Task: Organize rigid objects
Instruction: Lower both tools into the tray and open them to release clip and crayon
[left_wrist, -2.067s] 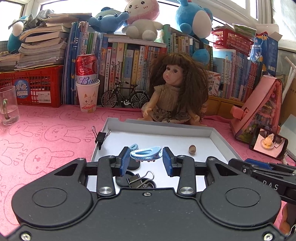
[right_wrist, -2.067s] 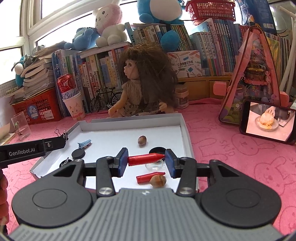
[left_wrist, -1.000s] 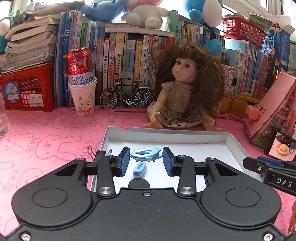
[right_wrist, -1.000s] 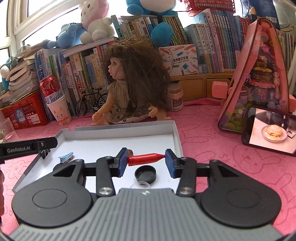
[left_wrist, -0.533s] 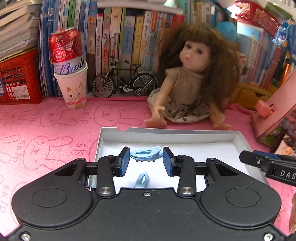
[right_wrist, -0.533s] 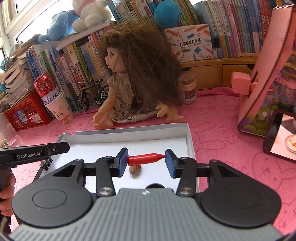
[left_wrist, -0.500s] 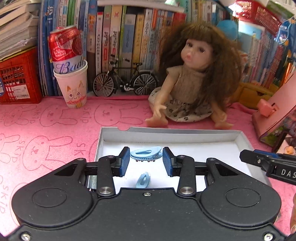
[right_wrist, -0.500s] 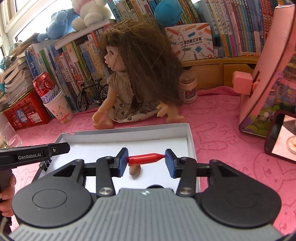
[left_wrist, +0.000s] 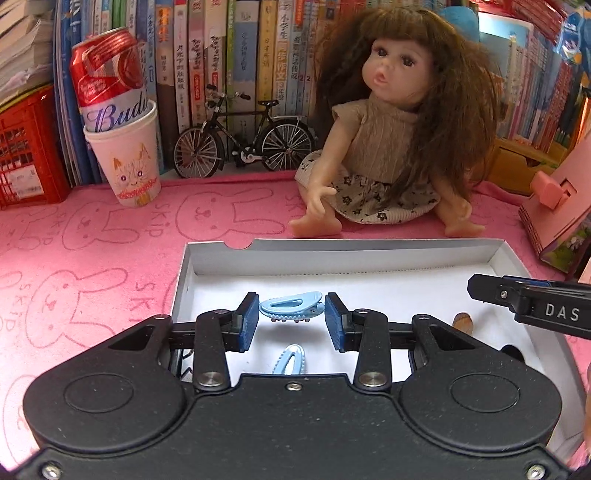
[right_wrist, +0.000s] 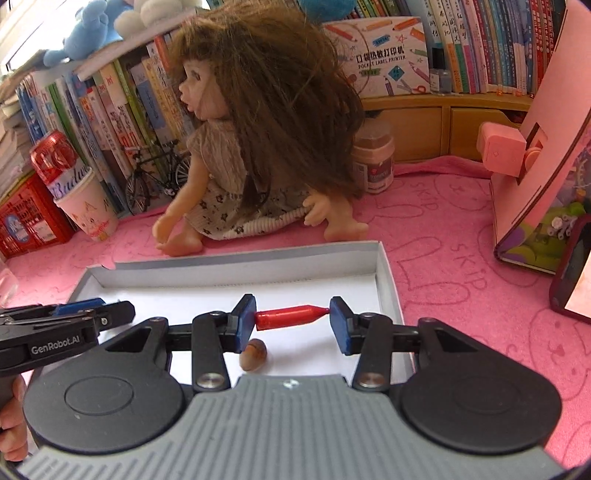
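Two grippers in my charge, both loaded, both over the shallow white cardboard box lid (left_wrist: 369, 245) on the pink rabbit-print cloth (left_wrist: 92, 236).

Item 1: left gripper (left_wrist: 291, 317). Blue pads closed on a pale blue toothed plastic hair clip (left_wrist: 291, 306), held crosswise, teeth pointing down, clear of the tray floor near the box's far left corner.

Item 2: right gripper (right_wrist: 291, 319). Pads clamped end to end on a red tapered plastic stick (right_wrist: 290, 316), blunt end at the left pad, pointed tip at the right pad, held level above the tray floor toward the box's right wall.

Item 3: loose contents of the box. I count a second pale blue hair clip (left_wrist: 290, 360) lying flat just below my left gripper's pads, and a brown hazelnut-like nut (right_wrist: 253, 354) resting below my right gripper's left pad. One dark rounded shape at the tray's right edge in the left view is mostly hidden; I cannot say what it is.

Item 4: surroundings. Long-haired doll in a beige dress (left_wrist: 391, 147) seated just beyond the box's far wall; miniature black bicycle (left_wrist: 243, 144); red drinks can (left_wrist: 109, 81) standing in a white paper cup with a cat drawing (left_wrist: 127, 166); row of upright books (left_wrist: 229, 55) behind.
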